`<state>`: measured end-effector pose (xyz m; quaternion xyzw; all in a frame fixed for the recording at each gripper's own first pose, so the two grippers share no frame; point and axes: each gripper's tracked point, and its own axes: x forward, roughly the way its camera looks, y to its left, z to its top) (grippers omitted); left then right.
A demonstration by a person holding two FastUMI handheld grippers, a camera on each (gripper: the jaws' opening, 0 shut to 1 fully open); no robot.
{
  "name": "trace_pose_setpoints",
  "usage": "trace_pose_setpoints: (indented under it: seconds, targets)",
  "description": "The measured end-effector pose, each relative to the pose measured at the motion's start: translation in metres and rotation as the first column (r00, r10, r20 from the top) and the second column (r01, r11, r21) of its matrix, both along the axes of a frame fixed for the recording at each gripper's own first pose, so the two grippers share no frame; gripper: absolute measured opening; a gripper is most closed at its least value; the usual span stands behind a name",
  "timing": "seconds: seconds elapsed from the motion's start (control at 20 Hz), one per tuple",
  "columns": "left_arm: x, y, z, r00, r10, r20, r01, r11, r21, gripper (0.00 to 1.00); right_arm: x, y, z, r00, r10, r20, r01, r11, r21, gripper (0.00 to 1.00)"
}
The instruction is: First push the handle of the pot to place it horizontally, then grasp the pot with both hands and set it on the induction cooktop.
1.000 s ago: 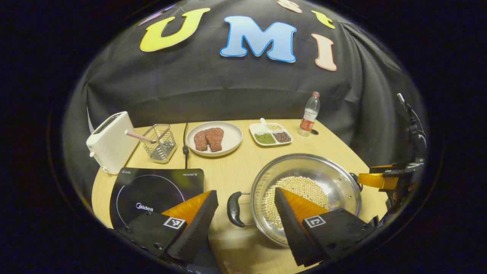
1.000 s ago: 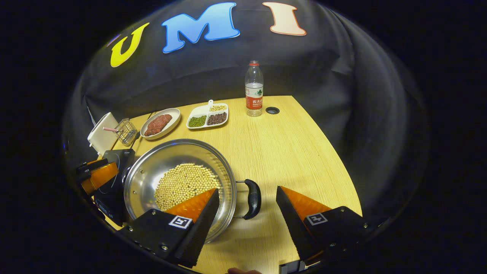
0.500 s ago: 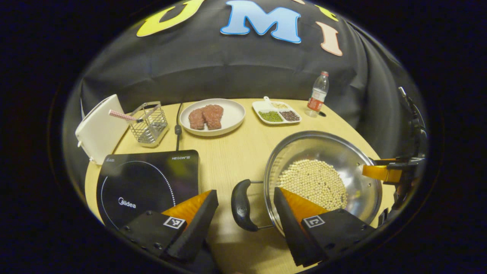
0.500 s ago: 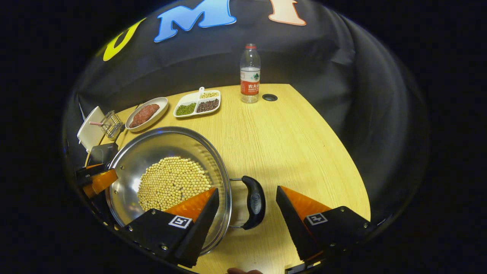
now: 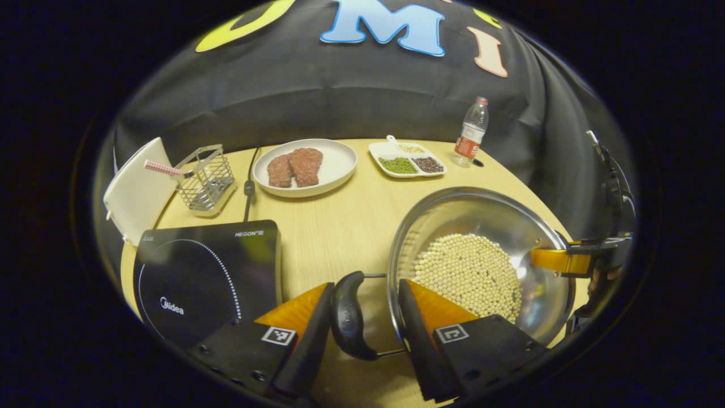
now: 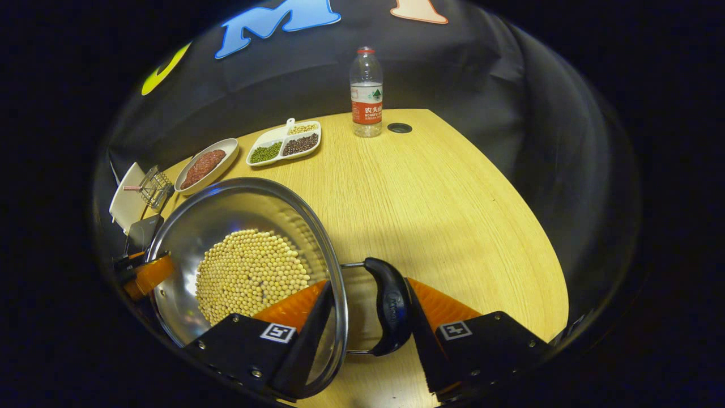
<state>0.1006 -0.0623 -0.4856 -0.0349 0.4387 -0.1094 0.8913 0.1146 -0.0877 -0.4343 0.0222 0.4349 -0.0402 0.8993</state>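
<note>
- Since 1 second ago the left gripper point(image 5: 365, 317) has narrowed its jaws and moved in around the pot's left handle point(image 5: 347, 322). The outer finger lies against the handle's outer face and the inner finger sits at the pot wall, so the handle is bracketed. Whether both fingers press on it cannot be told.
- In the same second the right gripper point(image 6: 368, 323) has closed in too. One finger touches the right handle point(image 6: 391, 306) from outside, while the other reaches over the rim, inside the bowl.
- Judged from this, the handle push is done and the 2-handed grasp is nearly set; the lift comes next.
- The steel pot point(image 5: 453, 212) rests on the wooden table point(image 6: 430, 187), well to the right of the induction cooktop point(image 5: 204, 272), not yet on it. A flat bed of soybeans point(image 5: 467, 275) covers its bottom.
- Its long axis, handle to handle, runs left-right between the 2 grippers, and its mouth faces up.
- Farther back stand a plate of meat point(image 5: 306, 167) and a water bottle point(image 6: 366, 93).
</note>
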Motion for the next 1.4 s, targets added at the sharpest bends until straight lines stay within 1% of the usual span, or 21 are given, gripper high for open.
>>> trace_pose_setpoints:
  seconds: [0.05, 0.1, 0.15, 0.25, 0.35, 0.4, 0.45, 0.55, 0.6, 0.65, 0.7, 0.75, 0.8, 0.9, 1.0, 1.05, 1.1, 1.15, 1.2, 1.3, 1.4]
  targets:
    - [0.000, 0.001, 0.002, 1.000, -0.002, 0.000, 0.002, 1.000, 0.006, 0.72, -0.002, -0.001, 0.001, 1.000, 0.003, -0.010, -0.003, 1.000, 0.000, 0.75]
    - [0.000, 0.001, 0.001, 1.000, 0.000, -0.006, 0.000, 1.000, 0.002, 0.75, -0.002, -0.001, 0.002, 1.000, -0.004, -0.014, 0.004, 1.000, 0.013, 0.75]
    - [-0.002, 0.000, -0.001, 1.000, 0.002, -0.020, -0.002, 1.000, -0.003, 0.72, -0.002, 0.000, 0.000, 1.000, -0.010, -0.023, 0.011, 0.999, 0.032, 0.75]
    - [-0.003, -0.001, -0.004, 0.999, 0.011, -0.044, -0.011, 1.000, -0.006, 0.72, -0.005, 0.002, -0.003, 0.999, -0.021, -0.044, 0.024, 0.997, 0.075, 0.75]
    - [-0.002, 0.001, -0.003, 0.999, 0.016, -0.043, -0.015, 1.000, 0.007, 0.72, -0.006, 0.000, 0.000, 0.999, -0.019, -0.038, 0.022, 0.996, 0.087, 0.72]
    - [-0.001, 0.001, -0.002, 0.999, 0.021, -0.043, -0.020, 1.000, 0.009, 0.67, -0.005, 0.001, -0.003, 0.999, -0.010, -0.036, 0.013, 0.997, 0.080, 0.69]
    - [-0.002, 0.001, -0.002, 0.999, 0.024, -0.043, -0.023, 1.000, 0.010, 0.70, -0.006, 0.002, -0.001, 0.999, -0.004, -0.035, 0.007, 0.996, 0.084, 0.69]
    - [-0.002, 0.000, -0.002, 0.999, 0.027, -0.046, -0.027, 1.000, 0.001, 0.68, -0.008, 0.002, 0.001, 0.999, -0.005, -0.042, 0.010, 0.994, 0.109, 0.65]
    - [-0.003, 0.002, 0.000, 0.998, 0.028, -0.048, -0.028, 1.000, 0.001, 0.66, -0.007, 0.003, 0.003, 1.000, -0.010, -0.030, 0.014, 0.991, 0.131, 0.65]
    - [-0.006, 0.001, -0.001, 0.998, 0.026, -0.054, -0.027, 1.000, -0.004, 0.61, -0.009, 0.006, 0.000, 0.999, 0.000, -0.047, 0.006, 0.992, 0.130, 0.59]
    - [-0.004, 0.002, -0.001, 0.999, 0.020, -0.048, -0.020, 1.000, 0.000, 0.62, -0.013, 0.006, 0.001, 0.999, 0.003, -0.048, 0.003, 0.991, 0.132, 0.58]
    - [-0.005, 0.002, 0.000, 0.998, 0.019, -0.054, -0.019, 1.000, 0.002, 0.67, -0.015, 0.005, -0.001, 0.999, 0.001, -0.053, 0.006, 0.991, 0.134, 0.58]
    - [-0.006, 0.002, 0.000, 0.998, 0.023, -0.057, -0.023, 1.000, -0.001, 0.63, -0.016, 0.006, 0.000, 0.999, -0.004, -0.053, 0.011, 0.990, 0.140, 0.58]
    - [-0.013, 0.007, 0.009, 0.999, 0.025, -0.048, -0.025, 1.000, -0.001, 0.60, -0.021, 0.009, 0.005, 0.999, 0.003, -0.050, 0.005, 0.990, 0.143, 0.58]
    - [-0.016, 0.010, 0.018, 0.999, 0.028, -0.047, -0.028, 1.000, -0.006, 0.60, -0.026, 0.011, 0.014, 0.999, 0.012, -0.044, -0.005, 0.990, 0.138, 0.58]
    - [-0.016, 0.011, 0.022, 0.999, 0.030, -0.043, -0.030, 0.999, -0.011, 0.63, -0.028, 0.012, 0.021, 0.999, 0.008, -0.040, -0.002, 0.990, 0.139, 0.58]
    - [-0.017, 0.014, 0.029, 0.999, 0.030, -0.035, -0.031, 0.999, -0.012, 0.60, -0.030, 0.013, 0.026, 0.999, 0.003, -0.037, 0.002, 0.990, 0.142, 0.58]
    - [-0.019, 0.017, 0.036, 0.999, 0.031, -0.025, -0.032, 0.999, -0.012, 0.60, -0.034, 0.016, 0.031, 0.999, 0.003, -0.035, 0.002, 0.990, 0.143, 0.58]
    - [-0.021, 0.021, 0.042, 0.999, 0.033, -0.018, -0.034, 0.999, -0.014, 0.63, -0.037, 0.019, 0.035, 1.000, 0.007, -0.030, -0.003, 0.990, 0.142, 0.58]
    - [-0.028, 0.029, 0.052, 0.999, 0.038, -0.014, -0.038, 0.999, -0.020, 0.59, -0.045, 0.026, 0.045, 0.999, 0.014, -0.031, -0.009, 0.989, 0.144, 0.58]
    - [-0.037, 0.039, 0.060, 0.999, 0.040, -0.016, -0.041, 0.999, -0.028, 0.63, -0.056, 0.034, 0.056, 0.999, 0.024, -0.033, -0.019, 0.989, 0.145, 0.58]
